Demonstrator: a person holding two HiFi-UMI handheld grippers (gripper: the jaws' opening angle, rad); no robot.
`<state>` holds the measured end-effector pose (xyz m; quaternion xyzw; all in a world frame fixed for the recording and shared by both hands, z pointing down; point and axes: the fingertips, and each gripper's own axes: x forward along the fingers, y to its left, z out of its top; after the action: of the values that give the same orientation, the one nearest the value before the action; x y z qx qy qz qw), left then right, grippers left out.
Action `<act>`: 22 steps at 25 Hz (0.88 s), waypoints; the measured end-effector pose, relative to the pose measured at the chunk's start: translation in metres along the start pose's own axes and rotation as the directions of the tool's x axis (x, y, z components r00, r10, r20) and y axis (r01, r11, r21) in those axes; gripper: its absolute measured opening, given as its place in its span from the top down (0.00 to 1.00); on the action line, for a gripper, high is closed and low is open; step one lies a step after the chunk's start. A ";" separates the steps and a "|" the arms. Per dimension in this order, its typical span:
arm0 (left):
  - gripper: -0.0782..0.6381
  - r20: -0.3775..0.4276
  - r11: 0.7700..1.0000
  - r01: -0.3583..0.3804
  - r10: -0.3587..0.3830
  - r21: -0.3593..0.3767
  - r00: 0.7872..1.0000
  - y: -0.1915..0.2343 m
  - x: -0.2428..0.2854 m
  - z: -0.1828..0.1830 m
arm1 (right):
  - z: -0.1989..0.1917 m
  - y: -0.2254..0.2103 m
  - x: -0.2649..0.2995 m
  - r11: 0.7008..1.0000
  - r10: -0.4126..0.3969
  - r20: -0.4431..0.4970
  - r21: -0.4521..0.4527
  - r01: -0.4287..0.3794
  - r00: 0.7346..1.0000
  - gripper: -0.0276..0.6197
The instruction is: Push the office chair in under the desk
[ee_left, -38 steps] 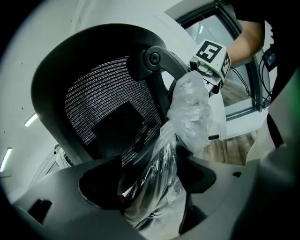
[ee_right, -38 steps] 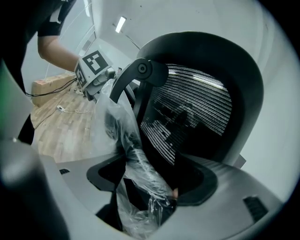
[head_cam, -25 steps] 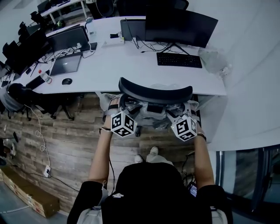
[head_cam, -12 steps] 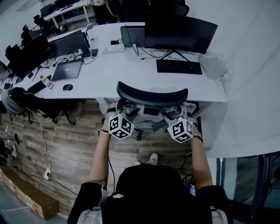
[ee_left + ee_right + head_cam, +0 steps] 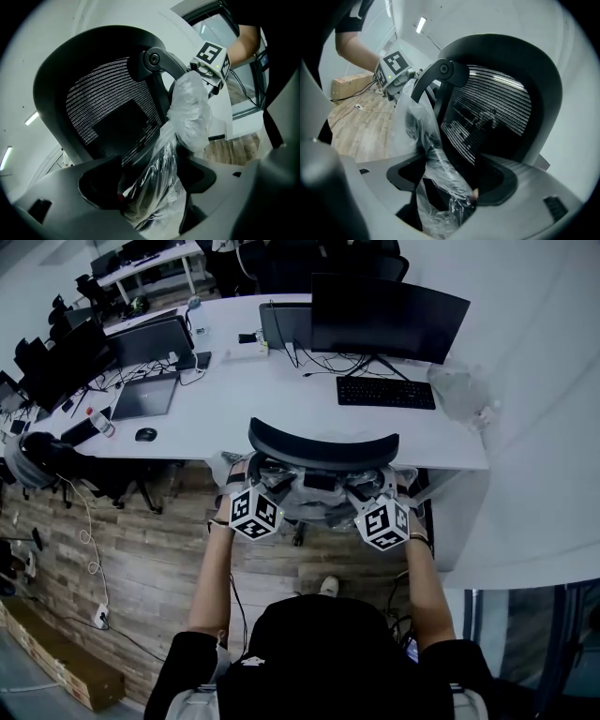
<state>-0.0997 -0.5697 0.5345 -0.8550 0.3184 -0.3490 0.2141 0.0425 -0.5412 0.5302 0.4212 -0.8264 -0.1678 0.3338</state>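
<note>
Two grips on one office chair: left gripper clenched on the plastic wrap round the armrest post, right gripper clenched the same way on the opposite post. Film bunched between the jaws in both gripper views, with no gap showing.

Versus a second ago — backrest higher in the head view and now overlapping the front edge of the desk. Arms stretched longer, and only one shoe left in sight at lower centre. Read as the chair having rolled forward, with both holds unchanged.

Chair now at centre frame, directly below the keyboard and monitor. Seat not visible past the backrest, so presumably under the top already.

Meaning for the task: roll-in mostly done, by this read, with only a short final travel left. Push straight and evenly on both sides, then stop as the backrest meets the edge. Risks — film sliding under the pads, and castors veering on the wood floor.
</note>
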 end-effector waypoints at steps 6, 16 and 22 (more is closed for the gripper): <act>0.38 0.002 1.000 -0.007 0.007 -0.003 1.000 0.008 0.010 -0.001 | -0.001 -0.009 0.010 1.000 0.001 0.003 -0.001 -0.001 1.000 0.48; 0.38 0.002 1.000 -0.011 0.011 -0.005 1.000 0.020 0.024 -0.005 | -0.003 -0.019 0.027 1.000 0.002 0.011 -0.006 -0.002 1.000 0.48; 0.38 0.013 1.000 -0.022 0.023 -0.008 1.000 0.021 0.026 0.000 | -0.005 -0.026 0.028 1.000 0.016 0.017 -0.011 -0.015 1.000 0.48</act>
<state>-0.0933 -0.6026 0.5339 -0.8544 0.3280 -0.3397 0.2168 0.0498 -0.5791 0.5304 0.4115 -0.8317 -0.1733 0.3301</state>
